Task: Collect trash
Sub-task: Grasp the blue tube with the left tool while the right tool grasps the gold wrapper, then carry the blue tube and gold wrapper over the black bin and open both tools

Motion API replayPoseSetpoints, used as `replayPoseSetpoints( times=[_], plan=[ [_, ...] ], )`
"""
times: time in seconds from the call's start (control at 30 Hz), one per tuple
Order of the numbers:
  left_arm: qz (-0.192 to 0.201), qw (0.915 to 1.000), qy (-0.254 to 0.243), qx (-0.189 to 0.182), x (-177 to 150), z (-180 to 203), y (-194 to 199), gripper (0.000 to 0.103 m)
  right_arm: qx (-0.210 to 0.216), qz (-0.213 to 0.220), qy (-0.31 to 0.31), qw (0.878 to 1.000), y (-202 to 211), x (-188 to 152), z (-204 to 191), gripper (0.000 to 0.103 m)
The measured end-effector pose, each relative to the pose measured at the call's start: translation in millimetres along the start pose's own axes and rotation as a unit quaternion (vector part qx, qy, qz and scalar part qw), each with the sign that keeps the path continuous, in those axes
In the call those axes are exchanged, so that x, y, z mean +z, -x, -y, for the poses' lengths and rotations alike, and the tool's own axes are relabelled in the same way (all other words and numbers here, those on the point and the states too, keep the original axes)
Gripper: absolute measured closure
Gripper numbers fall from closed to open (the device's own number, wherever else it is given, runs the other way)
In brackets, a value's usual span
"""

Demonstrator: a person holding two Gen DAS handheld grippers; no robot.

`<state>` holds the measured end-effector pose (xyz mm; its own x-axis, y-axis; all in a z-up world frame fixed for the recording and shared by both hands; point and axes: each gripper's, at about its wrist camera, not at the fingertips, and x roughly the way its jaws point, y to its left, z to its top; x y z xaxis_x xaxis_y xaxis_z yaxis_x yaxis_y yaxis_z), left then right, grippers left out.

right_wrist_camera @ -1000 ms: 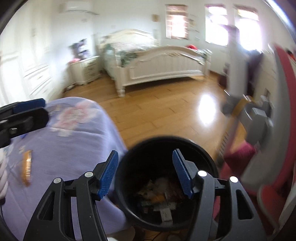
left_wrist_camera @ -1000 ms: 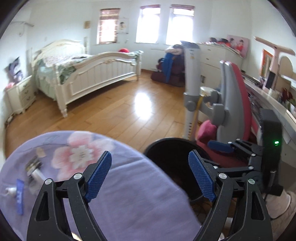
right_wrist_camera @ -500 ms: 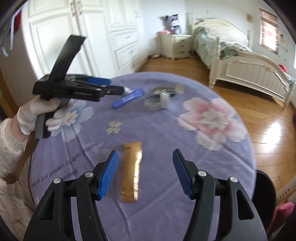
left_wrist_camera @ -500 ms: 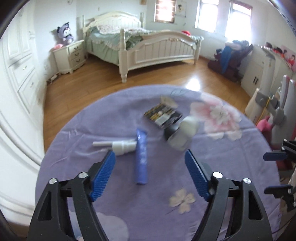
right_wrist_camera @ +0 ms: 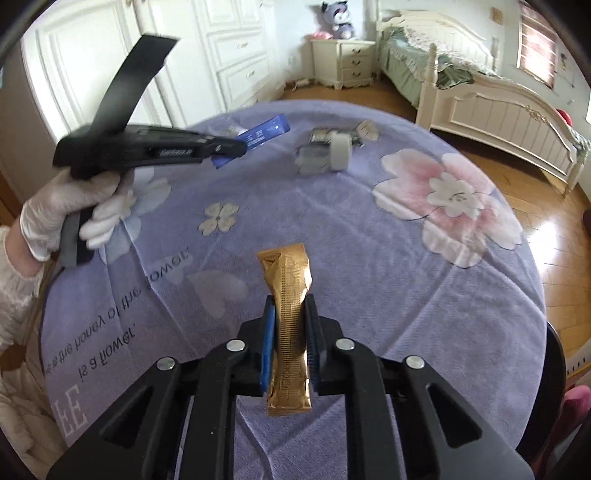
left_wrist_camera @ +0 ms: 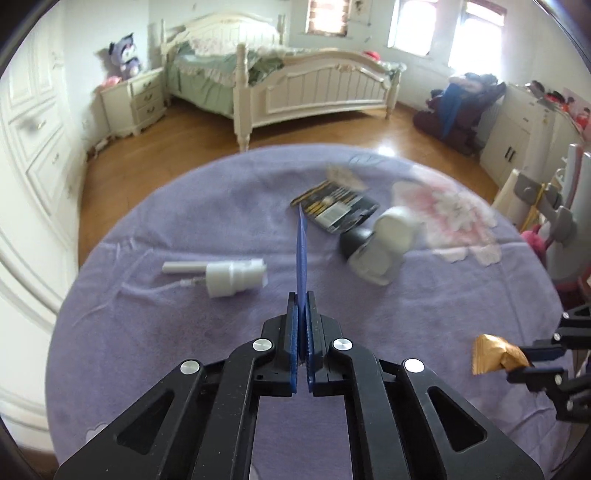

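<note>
Now two grippers, left gripper [left_wrist_camera: 303,321] and right gripper [right_wrist_camera: 290,332], each grip one sachet

You're looking across a bright bedroom — daylight pours through the windows [left_wrist_camera: 410,26] on the far wall and glares off the wooden floor [left_wrist_camera: 155,155]. A cream bed [left_wrist_camera: 295,77] with a panelled footboard stands ahead of you, a white nightstand [left_wrist_camera: 135,99] beside it carrying a purple plush toy [left_wrist_camera: 125,57]. White panelled wardrobe doors [right_wrist_camera: 110,55] line one side — a low white cabinet [left_wrist_camera: 517,144] sits opposite.
</note>
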<state>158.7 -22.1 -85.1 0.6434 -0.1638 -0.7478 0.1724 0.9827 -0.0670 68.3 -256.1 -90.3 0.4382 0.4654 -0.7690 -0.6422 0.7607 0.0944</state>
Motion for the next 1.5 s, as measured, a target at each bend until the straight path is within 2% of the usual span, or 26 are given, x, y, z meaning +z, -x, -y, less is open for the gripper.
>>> replayPoseSetpoints(
  times=[0.17, 0.3, 0.43, 0.57, 0.8, 0.97, 1.37, 1.4, 1.47, 1.5],
  plan=[
    [0.046, 0.9973, -0.016, -0.056, 15, 57, 37, 0.099, -0.013, 0.087, -0.049, 0.995, 45, -3, 32, 0.088],
    [0.062, 0.9914, -0.033, -0.110, 27, 115, 49, 0.099, -0.054, 0.163, -0.099, 0.980, 89, -10, 69, 0.088],
    [0.060, 0.9856, -0.062, -0.145, 32, 176, 41, 0.099, -0.104, 0.191, -0.140, 0.966, 116, -30, 102, 0.088],
    [0.058, 0.9779, -0.097, -0.176, 32, 237, 31, 0.099, -0.167, 0.190, -0.159, 0.954, 132, -51, 128, 0.088],
    [0.041, 0.9702, -0.130, -0.200, 28, 303, 5, 0.099, -0.228, 0.172, -0.183, 0.941, 134, -84, 162, 0.088],
    [0.025, 0.9666, -0.151, -0.205, 25, 326, -10, 0.099, -0.248, 0.155, -0.194, 0.936, 126, -99, 179, 0.088],
    [-0.003, 0.9627, -0.177, -0.204, 25, 358, -39, 0.098, -0.256, 0.139, -0.210, 0.933, 120, -124, 198, 0.087],
    [-0.005, 0.9630, -0.181, -0.200, 25, 360, -42, 0.097, -0.258, 0.137, -0.210, 0.933, 120, -124, 199, 0.086],
    [-0.004, 0.9653, -0.183, -0.186, 25, 362, -43, 0.085, -0.263, 0.135, -0.211, 0.932, 120, -124, 200, 0.081],
    [-0.005, 0.9663, -0.183, -0.181, 25, 363, -44, 0.068, -0.265, 0.133, -0.210, 0.932, 120, -125, 200, 0.076]
  ],
)
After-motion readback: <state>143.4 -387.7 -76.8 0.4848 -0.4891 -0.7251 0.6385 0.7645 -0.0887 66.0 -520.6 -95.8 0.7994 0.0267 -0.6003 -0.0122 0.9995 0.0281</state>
